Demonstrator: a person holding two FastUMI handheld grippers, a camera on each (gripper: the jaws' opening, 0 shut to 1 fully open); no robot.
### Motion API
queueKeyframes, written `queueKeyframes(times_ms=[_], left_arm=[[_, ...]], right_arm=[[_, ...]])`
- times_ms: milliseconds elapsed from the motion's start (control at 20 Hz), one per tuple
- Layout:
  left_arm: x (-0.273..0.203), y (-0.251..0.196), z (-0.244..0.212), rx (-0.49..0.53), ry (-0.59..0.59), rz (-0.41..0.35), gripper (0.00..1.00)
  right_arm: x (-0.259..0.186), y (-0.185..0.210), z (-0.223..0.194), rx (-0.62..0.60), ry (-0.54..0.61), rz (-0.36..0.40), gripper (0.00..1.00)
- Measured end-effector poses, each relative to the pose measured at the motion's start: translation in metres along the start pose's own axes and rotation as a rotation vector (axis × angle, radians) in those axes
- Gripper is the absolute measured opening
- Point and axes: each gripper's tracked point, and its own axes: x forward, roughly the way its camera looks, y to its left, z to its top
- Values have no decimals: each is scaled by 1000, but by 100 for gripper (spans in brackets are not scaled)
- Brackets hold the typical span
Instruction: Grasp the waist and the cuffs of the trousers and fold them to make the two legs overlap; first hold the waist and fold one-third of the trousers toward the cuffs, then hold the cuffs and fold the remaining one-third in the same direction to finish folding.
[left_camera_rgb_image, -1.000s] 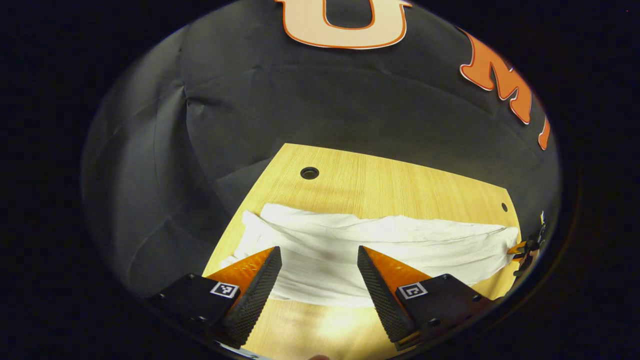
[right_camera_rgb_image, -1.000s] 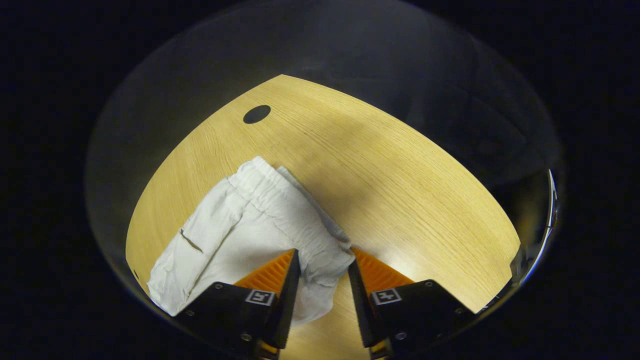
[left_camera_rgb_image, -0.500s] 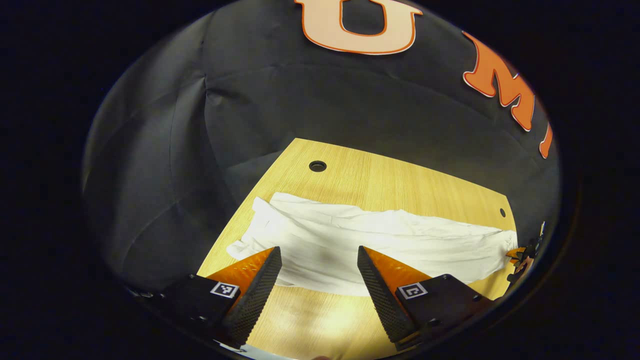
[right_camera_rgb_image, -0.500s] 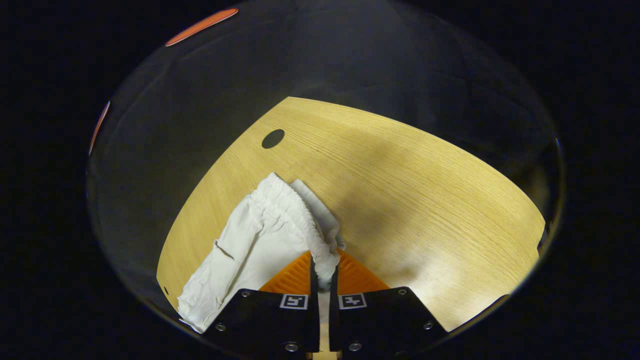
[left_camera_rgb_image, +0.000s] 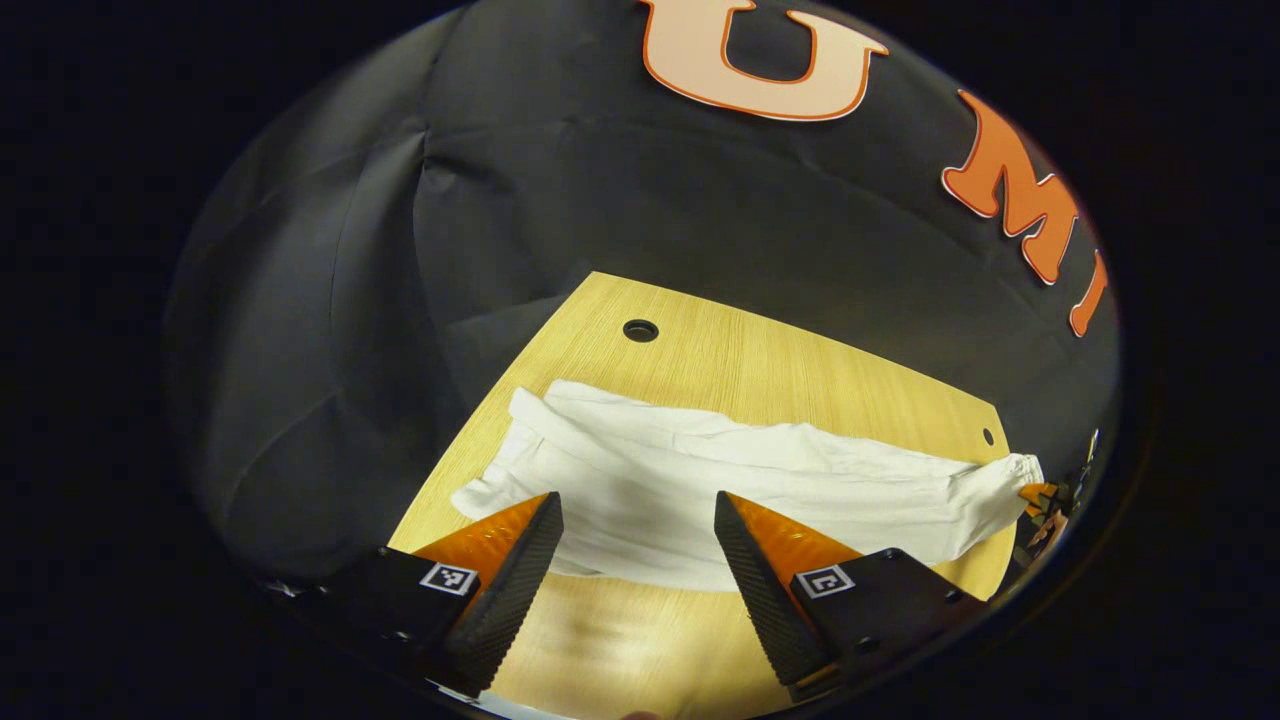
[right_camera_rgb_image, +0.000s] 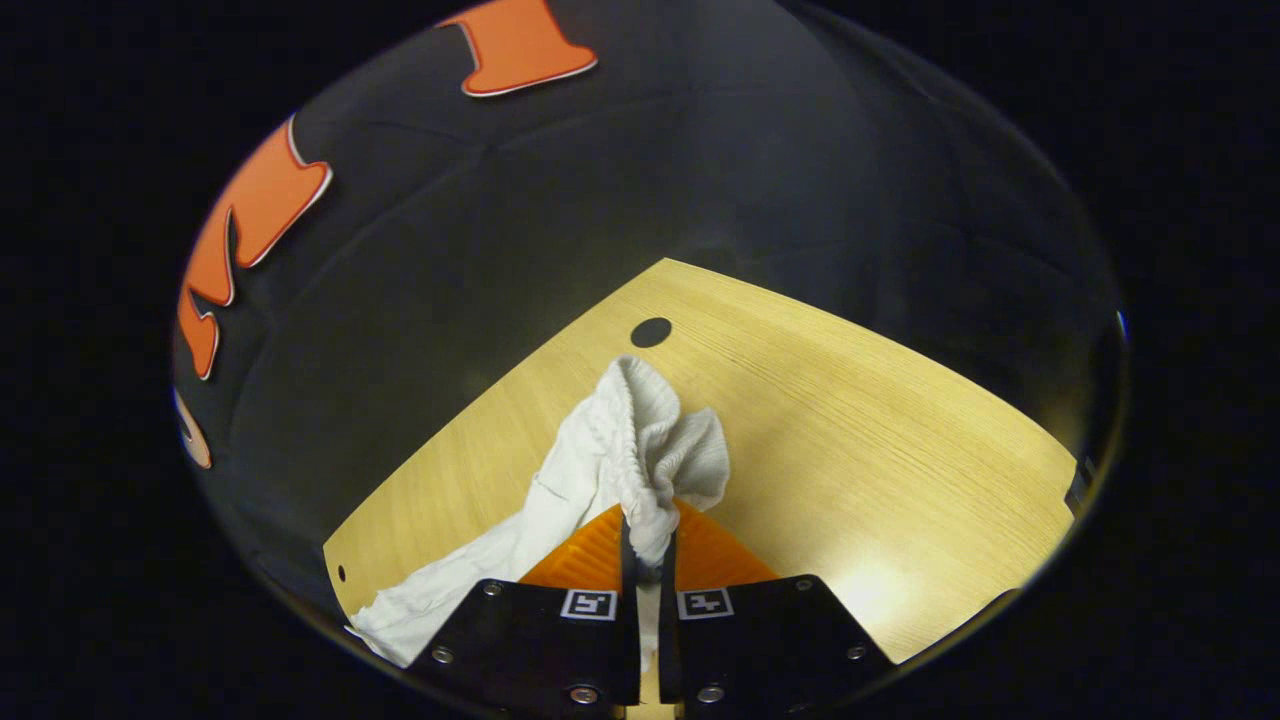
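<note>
White trousers (left_camera_rgb_image: 740, 480) lie lengthwise across the wooden table (left_camera_rgb_image: 760, 370). In the left gripper view the cuffs are at the left and the gathered waist is at the far right. My left gripper (left_camera_rgb_image: 638, 560) hovers open just above the near edge of the legs, nothing between its fingers. My right gripper (right_camera_rgb_image: 645, 555) is shut on the elastic waist of the trousers (right_camera_rgb_image: 640, 440) and holds it lifted off the table, the fabric bunched and trailing down to the left. The right gripper (left_camera_rgb_image: 1040, 497) also shows at the waist end in the left gripper view.
The table has a round cable hole (left_camera_rgb_image: 640, 330) near its far left corner and another hole (right_camera_rgb_image: 651, 332) beyond the lifted waist. A small hole (left_camera_rgb_image: 988, 436) sits near the far right edge. Black cloth wall surrounds the table. Bare wood (right_camera_rgb_image: 880, 440) lies right of the waist.
My right gripper closed on the waistband and raised it off the table, bunching the fabric. My left gripper stayed open and shifted slightly; the trouser waist end has pulled up at the right.
</note>
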Motion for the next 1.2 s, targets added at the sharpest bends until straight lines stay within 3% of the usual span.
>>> queueKeyframes(times_ms=[350, 600, 1200], left_arm=[[4, -4, 4, 63, 8, -34, 100], [14, 0, 2, 66, 31, -71, 100], [69, 31, -25, -62, 125, -148, 100]], right_arm=[[-41, 28, 19, -97, -84, 57, 8], [-68, 26, 29, -148, -111, 123, 7], [-72, 19, 44, -407, -53, 289, 7]])
